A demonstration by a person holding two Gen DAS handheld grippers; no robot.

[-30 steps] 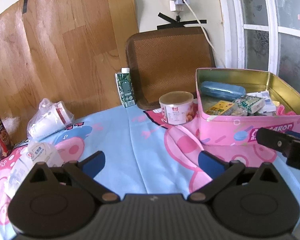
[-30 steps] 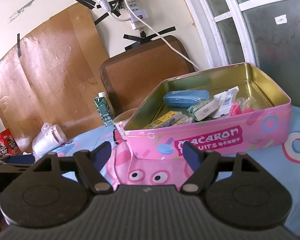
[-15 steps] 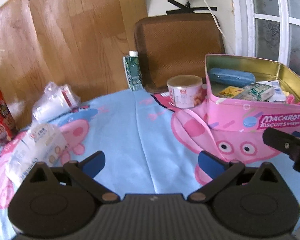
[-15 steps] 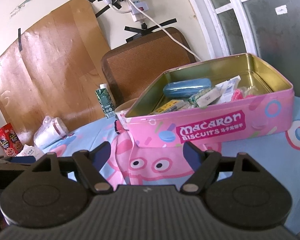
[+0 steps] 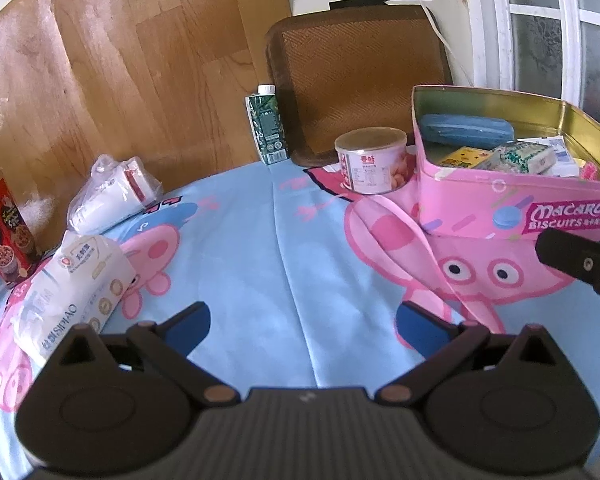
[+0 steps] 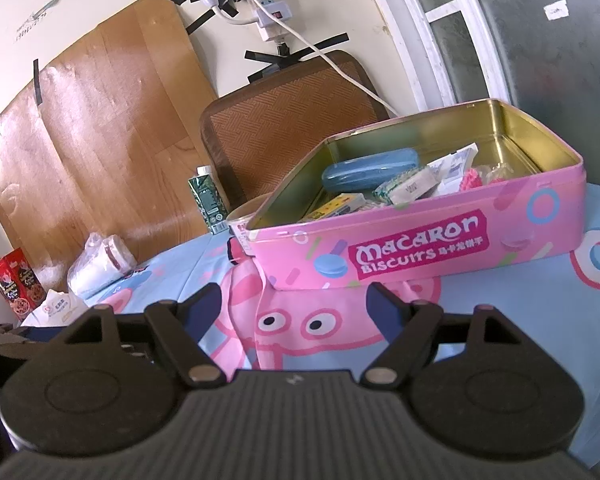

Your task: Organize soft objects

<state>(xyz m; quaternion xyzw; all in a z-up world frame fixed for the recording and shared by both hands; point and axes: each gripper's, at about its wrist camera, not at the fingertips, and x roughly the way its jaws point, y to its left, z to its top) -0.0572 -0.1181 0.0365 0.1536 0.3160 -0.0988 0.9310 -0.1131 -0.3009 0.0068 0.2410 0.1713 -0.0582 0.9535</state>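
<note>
Both grippers hover low over the surface [image 5: 260, 248], which is draped in a blue cartoon-pig cloth. Left gripper [image 5: 302, 322]: jaws spread wide, nothing between them. Right gripper [image 6: 294, 306]: jaws likewise spread, empty.

Open room: a broad bare stretch of cloth lies ahead of the left gripper, running back to the wood-grain board [image 5: 120, 80] leaning on the wall. Things sit around the rim of that stretch. On the left side, a white tissue pack [image 5: 72, 292], soft, lies near the edge, just beside the left finger; behind it a clear bag of white rolls [image 5: 108, 196]; a red snack box [image 5: 6, 232] stands at the far left edge. At the back, a green carton [image 5: 267, 128] stands upright by a brown woven mat [image 5: 360, 76], with a round can [image 5: 372, 160] just beside the pink tin [image 5: 512, 212].

The pink tin is open, at the right, its front wall close ahead of the right gripper. Inside: a blue case [image 6: 370, 168], a green-and-white packet [image 6: 408, 186], a yellow packet [image 6: 336, 204], something pink and knitted [image 6: 472, 178], white paper sachets.

Left view alone shows the tissue pack in full and a dark piece of the right gripper at its right edge. Right view alone shows the power strip [image 6: 270, 4] taped to the wall, the tin's far corner, and bare cloth to the tin's right.
</note>
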